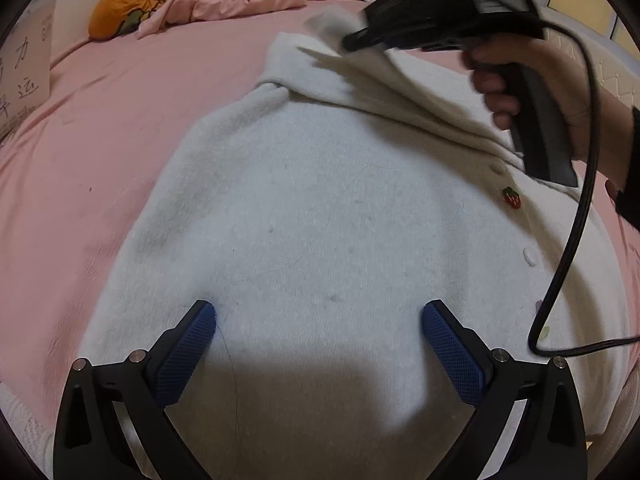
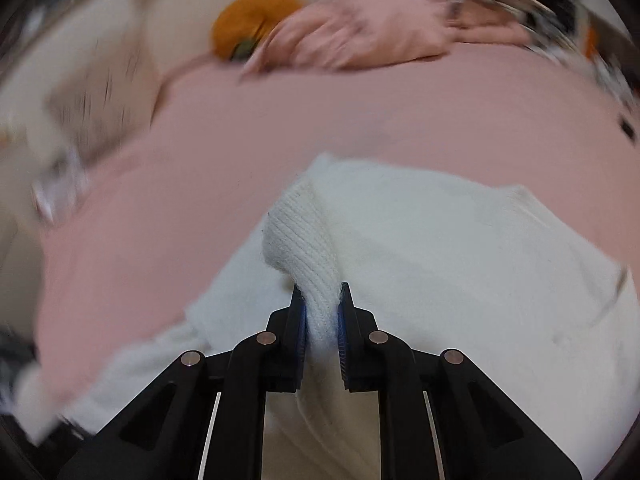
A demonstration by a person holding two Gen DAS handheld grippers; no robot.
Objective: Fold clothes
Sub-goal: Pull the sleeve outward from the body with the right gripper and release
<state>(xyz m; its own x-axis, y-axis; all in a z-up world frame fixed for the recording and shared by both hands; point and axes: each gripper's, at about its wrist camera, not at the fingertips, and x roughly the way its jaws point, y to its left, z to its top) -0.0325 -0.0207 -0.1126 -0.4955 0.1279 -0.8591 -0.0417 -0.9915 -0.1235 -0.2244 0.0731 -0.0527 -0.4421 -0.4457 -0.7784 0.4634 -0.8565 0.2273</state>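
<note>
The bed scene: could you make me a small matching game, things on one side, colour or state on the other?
Things:
1. fluffy white knitted cardigan
2. round orange plush cushion
3. left gripper
4. right gripper

States:
A. jaws wide apart
B. clamped on a ribbed cuff
C. beside crumpled pink bedding
D. spread on the pink sheet

Pairs: 1-D, 2-C, 3-A, 4-B

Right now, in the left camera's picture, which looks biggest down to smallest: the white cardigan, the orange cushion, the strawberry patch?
1. White cardigan, filling most of the picture.
2. Orange cushion, though it lies far back on the bed, so it likely looks smaller than it is.
3. Strawberry patch, tiny, on the cardigan.
</note>
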